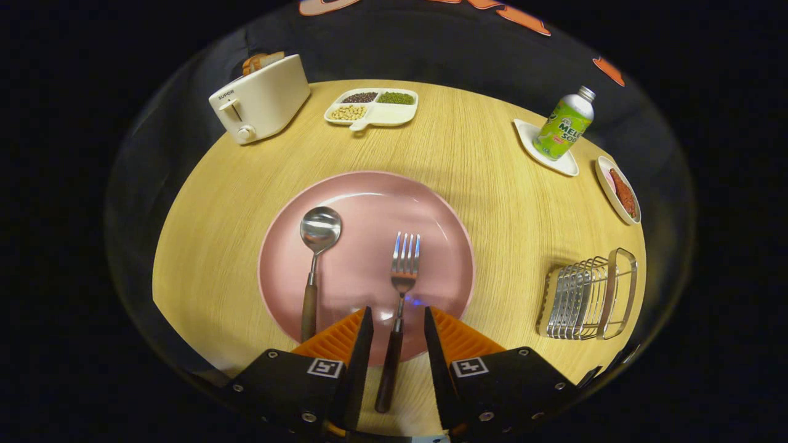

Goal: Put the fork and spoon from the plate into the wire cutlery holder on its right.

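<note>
I have the gripper (pixel 398 317) low over the near edge of the pink plate (pixel 369 191), and its two fingers stand apart with the fork (pixel 397 307) lying in the gap between them. Neither finger touches it as far as I can see; there is bare space on both sides of the dark handle.

The relation I care about is the fork's long axis. It runs almost straight away from me, tines on the plate pointing toward the far side of the table (pixel 480 160), handle coming back over the rim toward the gripper's body. That puts the handle in line with the fingers, so closing them should squeeze it across its narrow width (the easy way to take it). The fork sits a touch nearer the left finger than the right, I think, so I would expect it to slide slightly as the fingers meet.

The spoon (pixel 315 258) lies on the plate to the left of the left finger, roughly parallel to the fork, bowl away from me.

The wire holder (pixel 588 295) stands on the table off to the right of the plate, well apart from the fingers, with nothing in it that I can make out.
</note>
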The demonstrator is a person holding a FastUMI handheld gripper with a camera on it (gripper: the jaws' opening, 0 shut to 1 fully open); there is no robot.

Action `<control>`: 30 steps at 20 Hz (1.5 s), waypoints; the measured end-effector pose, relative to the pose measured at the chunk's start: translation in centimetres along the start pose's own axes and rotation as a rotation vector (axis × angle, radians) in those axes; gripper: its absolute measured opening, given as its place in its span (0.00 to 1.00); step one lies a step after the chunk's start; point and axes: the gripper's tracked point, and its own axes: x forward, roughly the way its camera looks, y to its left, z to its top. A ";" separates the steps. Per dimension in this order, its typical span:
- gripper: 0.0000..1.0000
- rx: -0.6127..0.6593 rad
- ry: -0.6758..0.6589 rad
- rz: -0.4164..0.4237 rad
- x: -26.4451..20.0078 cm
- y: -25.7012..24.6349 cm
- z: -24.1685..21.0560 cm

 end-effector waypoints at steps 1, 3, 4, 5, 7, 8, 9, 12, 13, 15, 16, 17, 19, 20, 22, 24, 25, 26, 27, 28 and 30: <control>0.48 -0.002 0.015 0.001 0.2 0.0 -0.2; 0.42 0.001 0.036 0.007 0.6 0.2 -0.5; 0.38 -0.001 0.042 0.008 0.8 0.3 -0.5; 0.36 -0.003 0.049 -0.001 1.0 0.1 -0.7; 0.26 0.006 0.062 -0.021 1.4 -0.1 -1.1; 0.17 0.016 0.068 -0.025 1.4 -0.2 -1.3; 0.13 0.030 0.062 -0.023 1.6 -0.2 -1.3; 0.07 0.083 0.036 0.003 1.5 -0.1 -1.0; 0.06 0.100 0.036 0.016 1.3 -0.1 -1.1; 0.04 0.108 -0.009 0.030 0.7 -0.3 -0.3; 0.04 0.115 -0.039 0.034 0.1 -0.6 0.3; 0.04 0.121 -0.056 0.044 -0.6 -0.6 0.5; 0.04 0.132 -0.080 0.051 -1.8 -1.1 1.1; 0.04 0.142 -0.098 0.052 -2.6 -1.5 1.5; 0.04 0.161 -0.128 0.057 -4.2 -2.2 2.1; 0.04 0.170 -0.154 0.049 -5.7 -3.5 2.3; 0.04 0.173 -0.167 0.040 -6.5 -4.3 2.5; 0.04 0.180 -0.181 0.034 -7.3 -5.1 2.7; 0.04 0.182 -0.190 0.021 -8.0 -6.1 2.6; 0.04 0.182 -0.194 0.002 -8.7 -7.3 2.5; 0.04 0.185 -0.192 -0.040 -9.8 -9.8 2.3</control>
